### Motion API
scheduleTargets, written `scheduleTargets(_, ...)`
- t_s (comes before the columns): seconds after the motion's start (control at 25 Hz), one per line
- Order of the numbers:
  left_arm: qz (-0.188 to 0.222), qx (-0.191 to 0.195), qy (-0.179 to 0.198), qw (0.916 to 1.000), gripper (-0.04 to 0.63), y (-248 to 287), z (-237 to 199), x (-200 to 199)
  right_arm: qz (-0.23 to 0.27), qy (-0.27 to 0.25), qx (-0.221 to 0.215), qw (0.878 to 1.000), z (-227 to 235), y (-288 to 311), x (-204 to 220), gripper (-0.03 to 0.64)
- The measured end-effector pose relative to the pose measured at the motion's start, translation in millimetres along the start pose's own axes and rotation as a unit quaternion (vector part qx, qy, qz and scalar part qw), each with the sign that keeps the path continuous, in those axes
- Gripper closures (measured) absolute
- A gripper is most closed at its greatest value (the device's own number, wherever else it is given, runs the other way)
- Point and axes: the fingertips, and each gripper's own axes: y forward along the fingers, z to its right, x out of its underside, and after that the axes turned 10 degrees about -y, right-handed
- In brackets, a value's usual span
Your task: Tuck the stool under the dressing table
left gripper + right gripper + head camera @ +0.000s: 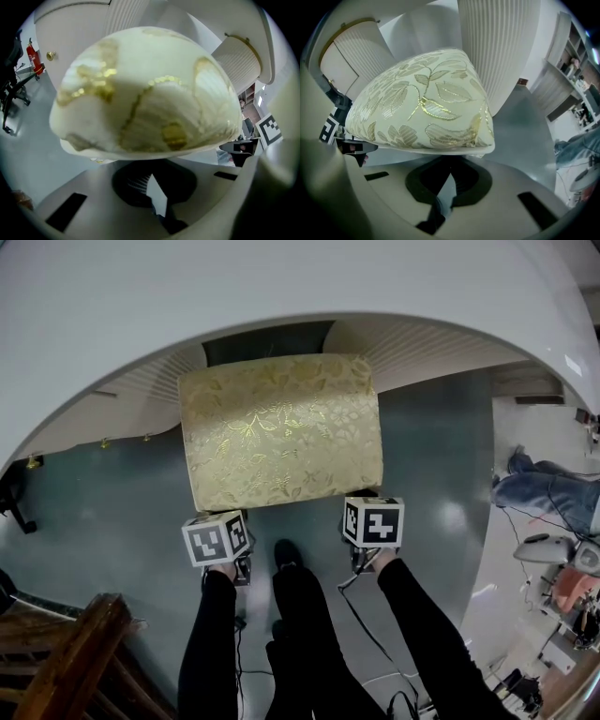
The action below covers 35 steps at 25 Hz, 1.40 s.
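While the white dressing table [281, 287] arches across the whole top of the head view, the grey floor [103, 512] spreads out beneath it. Dead centre sits the stool [281, 432], with a gold-flowered cushion. Its far edge is right at the dark opening under the table's curved rim, and most of the seat is out in the open on the near side. In the lower left corner a brown wooden piece of furniture [66, 662] pokes in, well apart from the stool.

On to the grippers. The left gripper [220, 519] is at the stool's near left corner and the right gripper [370, 504] at its near right corner. Each marker cube sits just at the cushion's near edge.

In the left gripper view the claw is released, jaws spread wide. The blurred cushion corner looms over the gripper body and fills the gap; whether it touches the jaws, I can't tell. The right gripper view shows the same: jaws apart, with a sharp leafy corner between them. A ribbed white panel [501, 51] stands behind it at upper centre.

Smallest of all, a black shoe [286, 554] is on the floor between the two grippers.
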Motion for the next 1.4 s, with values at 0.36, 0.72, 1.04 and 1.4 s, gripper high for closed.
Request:
scheduleTargets(0.36,0.017,0.001,0.007,0.9998,0.588,7,9,-50,0.014,-0.018,0.001,1.0,2,5,-44,0.614)
scheduleTargets(0.72,0.025,0.011,0.004,0.9996,0.588,15,11,-57,0.02,-0.032,0.005,0.999,3,10,-50,0.614)
scheduleTargets(1.04,0.034,0.016,-0.01,0.9992,0.588,22,17,-58,0.025,-0.04,0.011,0.999,3,10,-50,0.614)
scheduleTargets(1.4,0.048,0.009,0.018,0.9986,0.588,7,18,-53,0.053,-0.031,-0.004,0.998,-5,3,-39,0.614)
